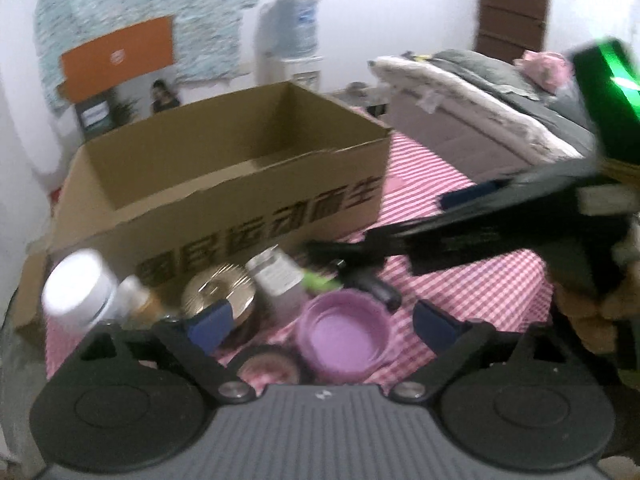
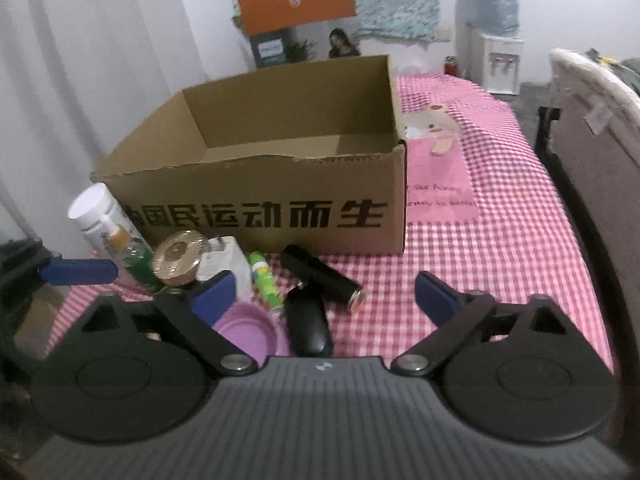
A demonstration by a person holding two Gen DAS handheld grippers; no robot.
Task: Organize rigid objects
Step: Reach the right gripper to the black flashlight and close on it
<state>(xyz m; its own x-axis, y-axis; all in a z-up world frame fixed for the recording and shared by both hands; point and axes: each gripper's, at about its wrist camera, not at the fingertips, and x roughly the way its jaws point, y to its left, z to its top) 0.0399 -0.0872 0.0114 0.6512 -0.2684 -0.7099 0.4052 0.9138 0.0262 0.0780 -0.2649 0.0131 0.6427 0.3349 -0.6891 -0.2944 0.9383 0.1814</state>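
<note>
Tools both spread wide, nothing between the fingers: left tool point(image 1: 322, 320), right tool point(image 2: 324, 292). Right view alone shows one green spray can point(image 2: 265, 280) and two black cases point(image 2: 309, 322) before one cardboard box point(image 2: 256, 216); left view adds one pink-rimmed jar point(image 1: 266, 366).

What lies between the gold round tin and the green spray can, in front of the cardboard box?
A white charger block lies between the gold round tin and the green spray can, before the cardboard box. The right wrist view shows it clearly.
</note>
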